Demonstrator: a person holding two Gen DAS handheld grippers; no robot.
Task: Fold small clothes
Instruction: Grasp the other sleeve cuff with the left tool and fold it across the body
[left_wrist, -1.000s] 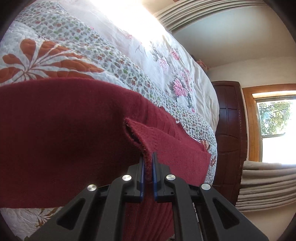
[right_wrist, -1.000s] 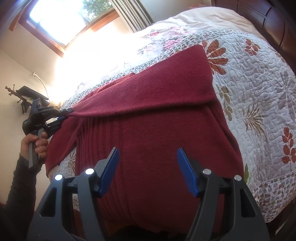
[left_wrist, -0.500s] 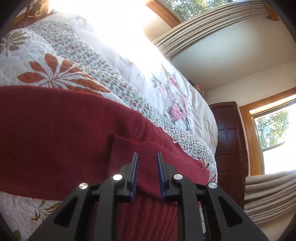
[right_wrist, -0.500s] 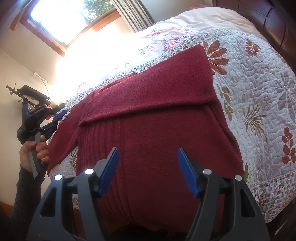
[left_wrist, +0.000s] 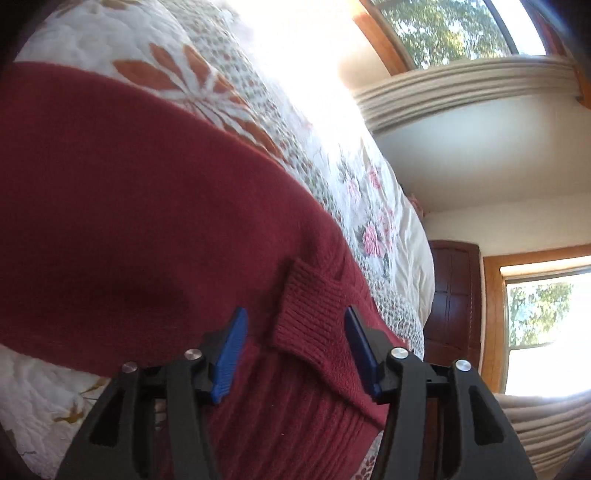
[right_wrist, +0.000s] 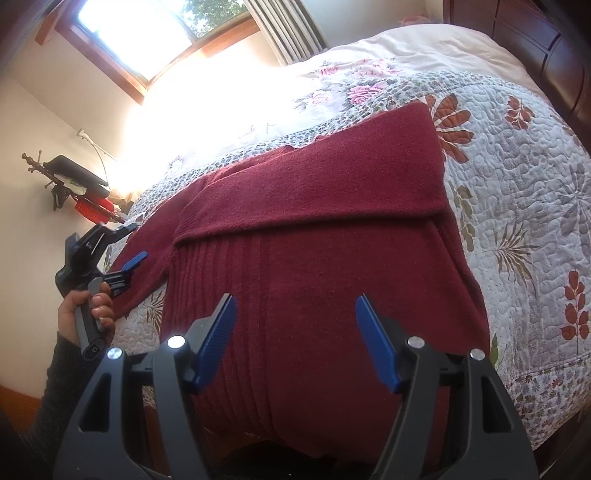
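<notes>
Two pairs of tongs hang over one dark red knitted sweater (right_wrist: 332, 258) that lies spread on the quilted bed cover (right_wrist: 517, 192). The left tongs (left_wrist: 295, 350) stand spread apart, with nothing between their blue pads (left_wrist: 229, 354); the ribbed cuff (left_wrist: 310, 321) of a sleeve lies just ahead of them, in line with the gap and flat on the body of the sweater. From the right wrist view the same left tongs (right_wrist: 131, 264) show off to the left of the right tongs, at the left edge of the sweater, held by a hand (right_wrist: 86, 314) in a dark sleeve (right_wrist: 55, 376).

The right tongs (right_wrist: 295, 339) are also spread wide and hold nothing. They hover above the near part of the sweater, where vertical ribs run through the knit. Ahead of them one sleeve (right_wrist: 314, 188) lies folded across the chest, reaching from the right shoulder toward the left side, its lower edge forming a slanted line. To the right of the right tongs the sweater's side edge runs along the quilt, which is printed with rust-coloured leaves. Beyond the sweater, further ahead, a floral bedspread (right_wrist: 351, 85) with pink flowers covers the far part of the bed.

A window (right_wrist: 147, 33) with a wooden frame sits far ahead and to the left of the right tongs, with strong glare on the bedding below it. A dark wooden headboard (right_wrist: 535, 48) stands at the far right.
</notes>
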